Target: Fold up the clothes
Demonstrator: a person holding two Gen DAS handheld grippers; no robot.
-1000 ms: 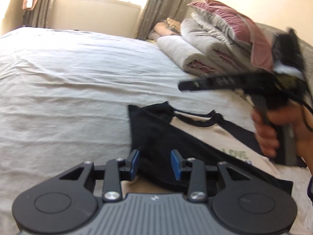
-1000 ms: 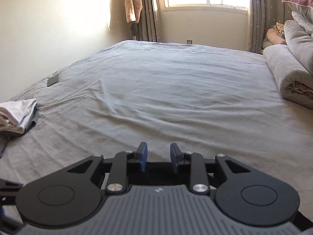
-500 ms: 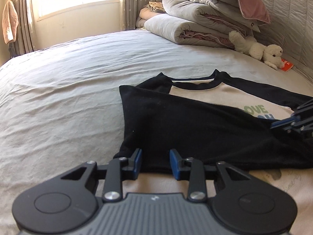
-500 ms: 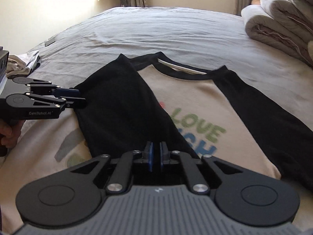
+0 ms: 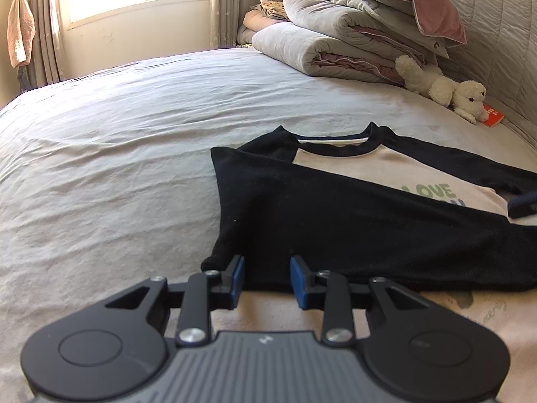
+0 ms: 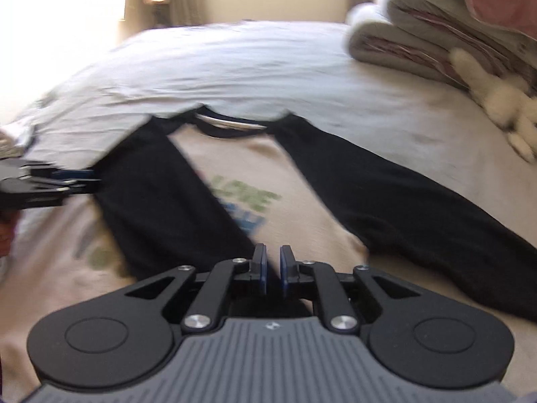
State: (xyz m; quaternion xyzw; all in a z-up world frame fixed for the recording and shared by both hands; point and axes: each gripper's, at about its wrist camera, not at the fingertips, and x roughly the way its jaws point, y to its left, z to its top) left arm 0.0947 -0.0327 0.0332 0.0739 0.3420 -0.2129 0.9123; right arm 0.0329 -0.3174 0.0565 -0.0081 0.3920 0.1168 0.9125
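- Sunlit bedroom: a wide bed sheet (image 5: 117, 141) runs to the window, with rolled quilts (image 5: 335, 43) and a plush toy (image 5: 443, 90) at two o'clock.
- On the sheet lies a long-sleeved shirt (image 5: 335, 164), cream body, black sleeves, one sleeve (image 5: 335, 228) folded across the chest.
- It looks light, soft and limp, and would likely sag if lifted by one point; a sleeve cuff or the hem seems the best hold.
- Left gripper (image 5: 266, 280) stands narrowly parted over the sleeve edge, pads clear of the cloth.
- Right gripper (image 6: 272, 268) has a slim gap, jaws opening; whether cloth sits between them is unclear.
- Right view is blurred; the print is half covered.
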